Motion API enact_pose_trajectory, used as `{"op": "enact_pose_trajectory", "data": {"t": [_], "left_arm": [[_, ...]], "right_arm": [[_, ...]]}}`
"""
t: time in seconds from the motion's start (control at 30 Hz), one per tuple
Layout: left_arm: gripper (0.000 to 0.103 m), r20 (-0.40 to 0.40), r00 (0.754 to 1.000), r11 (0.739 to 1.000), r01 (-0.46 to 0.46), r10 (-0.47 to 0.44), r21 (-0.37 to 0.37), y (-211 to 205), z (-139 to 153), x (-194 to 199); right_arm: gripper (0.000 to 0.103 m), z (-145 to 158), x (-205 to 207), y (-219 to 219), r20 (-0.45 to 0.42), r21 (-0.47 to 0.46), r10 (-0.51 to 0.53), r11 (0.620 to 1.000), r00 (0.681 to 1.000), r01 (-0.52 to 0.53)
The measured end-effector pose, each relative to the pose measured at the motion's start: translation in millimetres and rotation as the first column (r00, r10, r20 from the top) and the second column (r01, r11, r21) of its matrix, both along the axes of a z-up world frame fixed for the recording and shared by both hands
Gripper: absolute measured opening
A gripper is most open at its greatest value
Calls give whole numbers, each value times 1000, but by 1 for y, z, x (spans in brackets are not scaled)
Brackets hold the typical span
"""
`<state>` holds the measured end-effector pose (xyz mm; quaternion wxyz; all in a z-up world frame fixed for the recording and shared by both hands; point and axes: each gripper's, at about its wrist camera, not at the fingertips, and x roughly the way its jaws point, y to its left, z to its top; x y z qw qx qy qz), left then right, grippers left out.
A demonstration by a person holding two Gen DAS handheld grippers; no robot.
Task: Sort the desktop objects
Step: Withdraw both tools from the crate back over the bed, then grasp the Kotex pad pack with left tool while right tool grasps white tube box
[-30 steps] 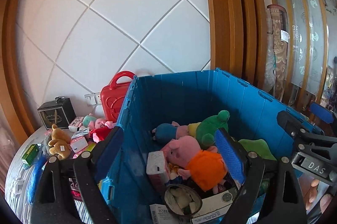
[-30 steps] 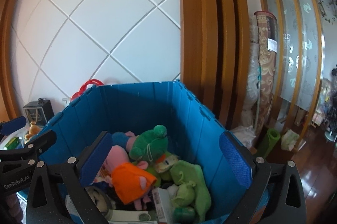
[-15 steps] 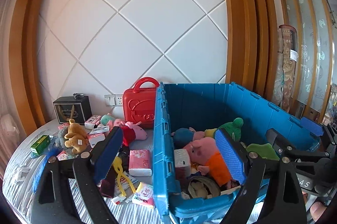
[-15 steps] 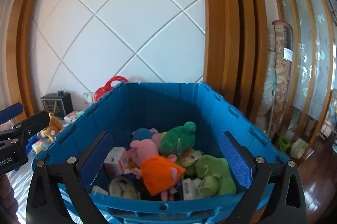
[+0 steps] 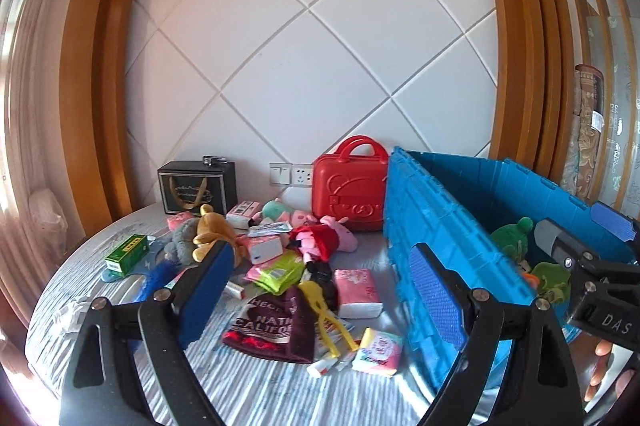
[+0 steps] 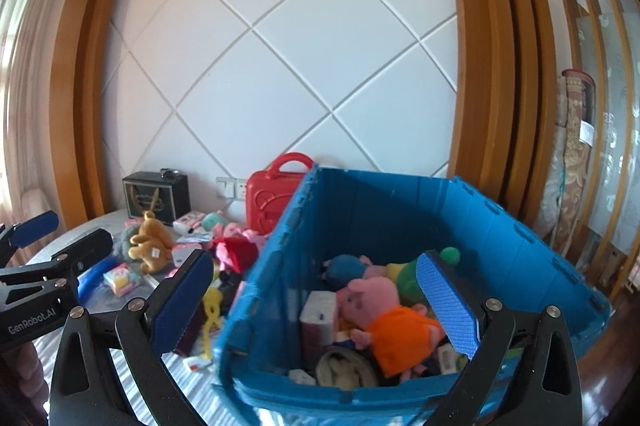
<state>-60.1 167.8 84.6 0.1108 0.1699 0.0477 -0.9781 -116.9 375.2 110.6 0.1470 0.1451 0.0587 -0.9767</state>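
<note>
Glossy plastic crate, plush toys

left tool spread, right tool spread

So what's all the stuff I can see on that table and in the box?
Crate: 1, blue, right side of table.
Pig plush: 1, pink with orange dress, in crate.
Case: 1, red, against wall left of crate.
Black box: 1, by wall, far left.
Bear: 1, tan, in table pile.
Green box: 1, table's left edge.
Beanie: 1, maroon, near front.
Tissue pack: 1, pink-white, beside crate.
Left gripper: open, over pile.
Right gripper: open, over crate.
</note>
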Motion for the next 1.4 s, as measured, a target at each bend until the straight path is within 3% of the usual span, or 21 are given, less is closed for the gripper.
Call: {"op": "enact_pose_trajectory", "data": {"t": [0.27, 0.43, 0.67, 0.9, 1.2, 1.4], "left_arm": [[90, 86, 993, 997, -75, 76, -8, -126, -28, 29], [90, 167, 980, 994, -112, 109, 5, -177, -53, 29], [90, 270, 952, 985, -163, 143, 54, -216, -89, 11], [90, 381, 902, 976, -220, 204, -1, -233, -125, -27], [90, 487, 842, 963, -270, 233, 7, -263, -162, -69], [90, 526, 832, 974, -225, 180, 22, -290, -179, -107]], "right_arm": [[103, -21, 18, -117, 83, 10, 55, 998, 995, -56], [103, -49, 17, -162, 173, 42, 44, 998, 984, -52], [103, -85, -10, -182, 267, 115, 17, 992, 964, -49], [103, -130, -67, -185, 378, 106, 18, 992, 926, -62], [103, -178, -119, -203, 496, 137, 46, 982, 867, -130], [103, -190, -133, -222, 532, 141, 30, 982, 846, -123]]}}
